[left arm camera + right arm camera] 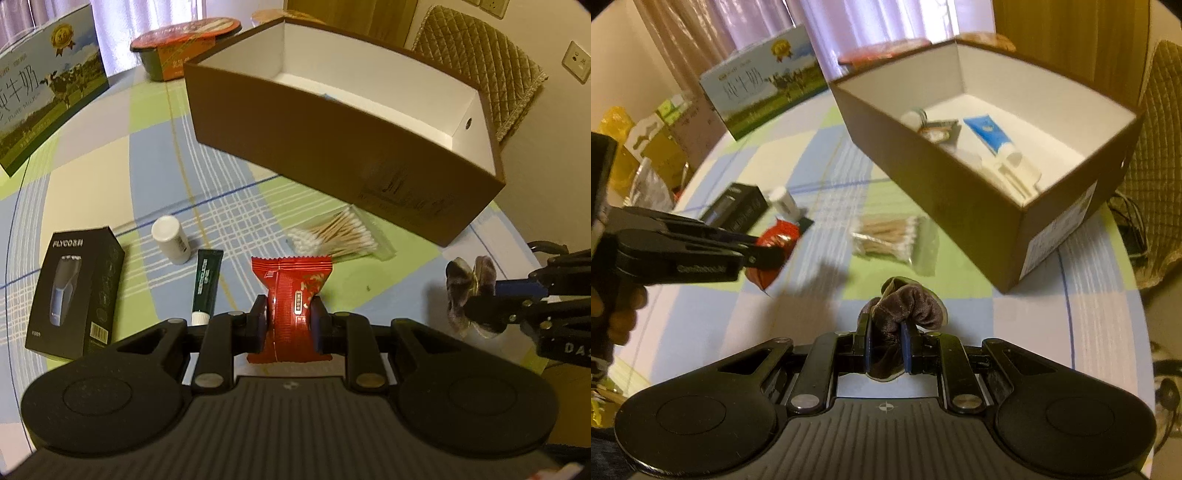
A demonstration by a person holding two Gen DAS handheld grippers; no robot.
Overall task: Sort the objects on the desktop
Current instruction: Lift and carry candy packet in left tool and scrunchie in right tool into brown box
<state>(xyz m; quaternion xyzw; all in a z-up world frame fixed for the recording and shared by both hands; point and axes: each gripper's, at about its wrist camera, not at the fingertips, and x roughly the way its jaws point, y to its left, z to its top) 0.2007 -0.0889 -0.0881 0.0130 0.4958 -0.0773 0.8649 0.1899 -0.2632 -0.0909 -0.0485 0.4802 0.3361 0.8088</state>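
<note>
Holding the red snack packet [291,306] across its waist, your left hand-held gripper [288,317] is clamped on it, pads pinching the foil so it bulges between them. The packet's long axis runs straight ahead along the fingers, its crimped far end pointing toward the brown box [343,147]. Your right hand-held gripper [886,343] is likewise clamped, on a brownish velvet scrunchie [905,302] that bunches out past the fingertips and has no clear long axis.

Both loads hang above the surface [92,177] near its front edge, with the box standing toward the far right edge. To do this step well, I'd carry each item over the near wall of the box high enough to clear its rim, and release only once it is above the white interior, where a blue tube [984,131] and other small items already lie. Bring the hands in one after the other so they don't collide.

Still on the surface: a bag of cotton swabs [340,236] just in front of the box, then a green tube [205,284], a white bottle [171,240] and a black shaver box [74,291] toward the left edge.
</note>
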